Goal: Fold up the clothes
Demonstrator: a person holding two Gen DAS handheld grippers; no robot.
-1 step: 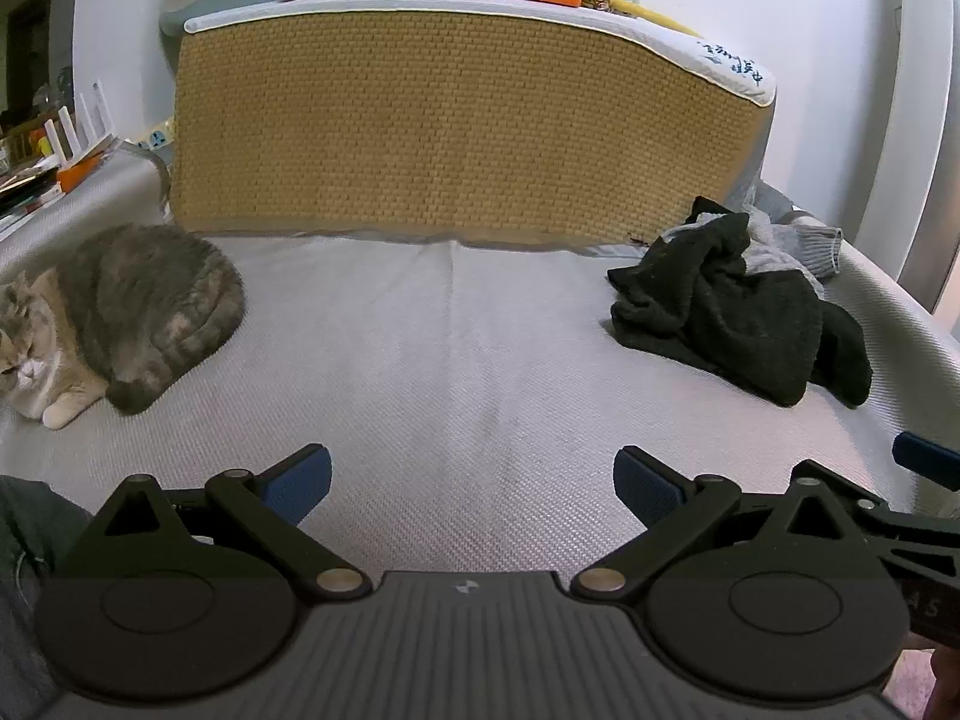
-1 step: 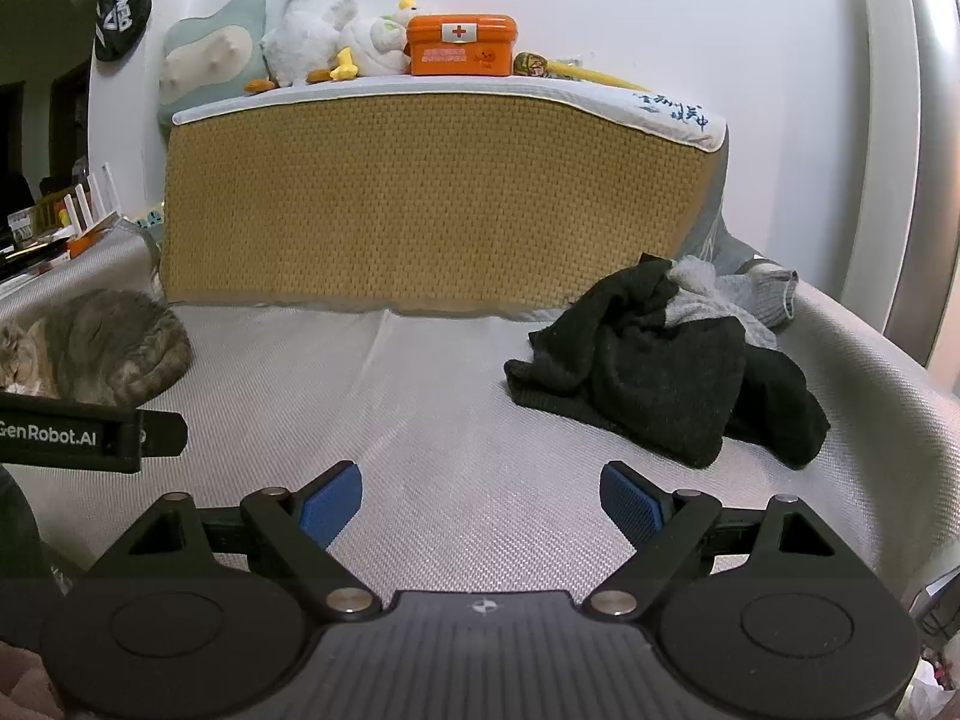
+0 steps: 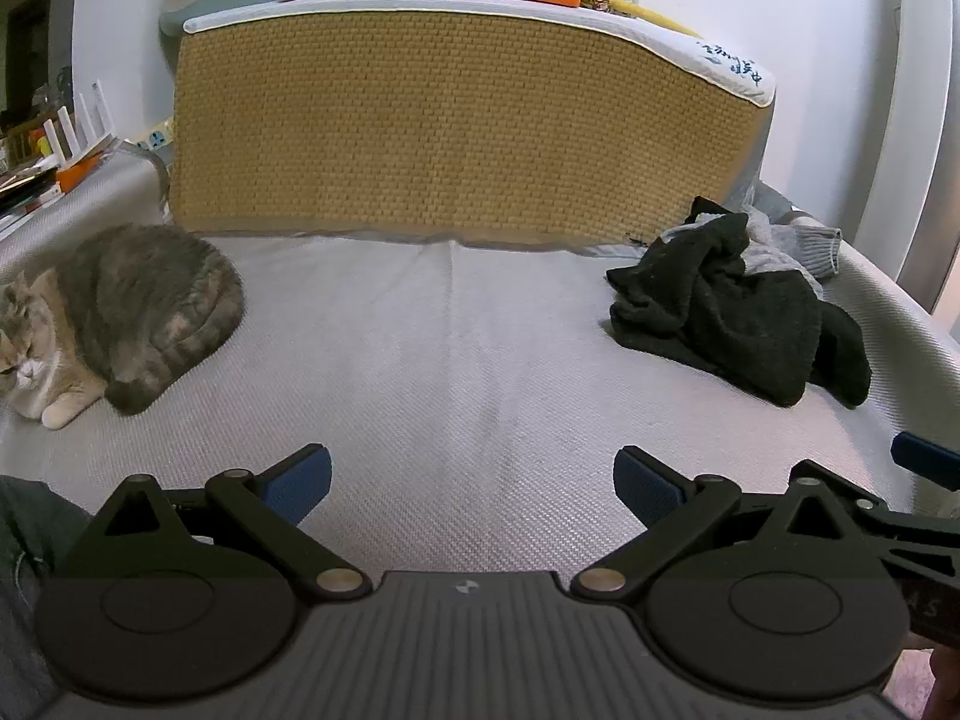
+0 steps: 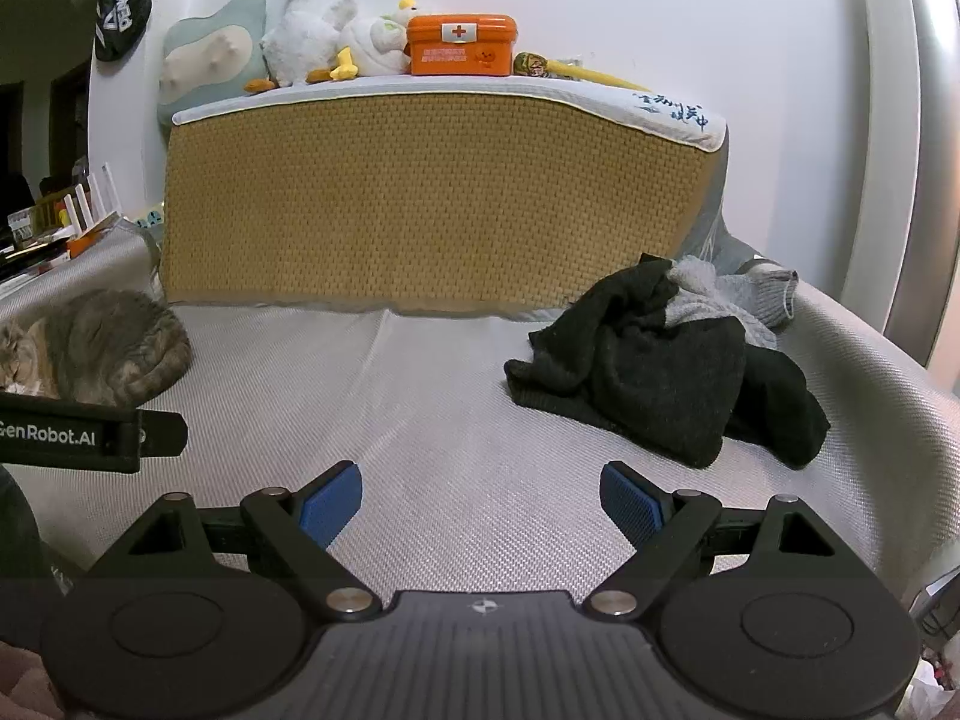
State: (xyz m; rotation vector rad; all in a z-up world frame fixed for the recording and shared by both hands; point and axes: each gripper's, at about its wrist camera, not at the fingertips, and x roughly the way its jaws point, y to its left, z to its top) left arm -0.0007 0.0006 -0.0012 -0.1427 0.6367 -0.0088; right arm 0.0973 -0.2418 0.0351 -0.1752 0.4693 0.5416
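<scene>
A crumpled black garment (image 3: 738, 312) (image 4: 660, 378) lies in a heap at the far right of the grey bed (image 3: 456, 360) (image 4: 372, 396). A grey knitted garment (image 3: 798, 240) (image 4: 726, 294) is bunched behind it and partly under it. My left gripper (image 3: 474, 486) hovers open over the bed's near middle, well short of the heap. My right gripper (image 4: 480, 504) is open too and holds nothing, with the heap ahead to its right. The left gripper's body (image 4: 90, 435) shows at the left edge of the right wrist view.
A cat (image 3: 132, 312) (image 4: 102, 348) lies curled at the bed's far left. An upright woven yellow mattress (image 3: 456, 120) (image 4: 432, 198) stands across the back, carrying plush toys (image 4: 324, 36) and an orange first-aid box (image 4: 459, 45). A cluttered desk (image 3: 36, 180) sits far left.
</scene>
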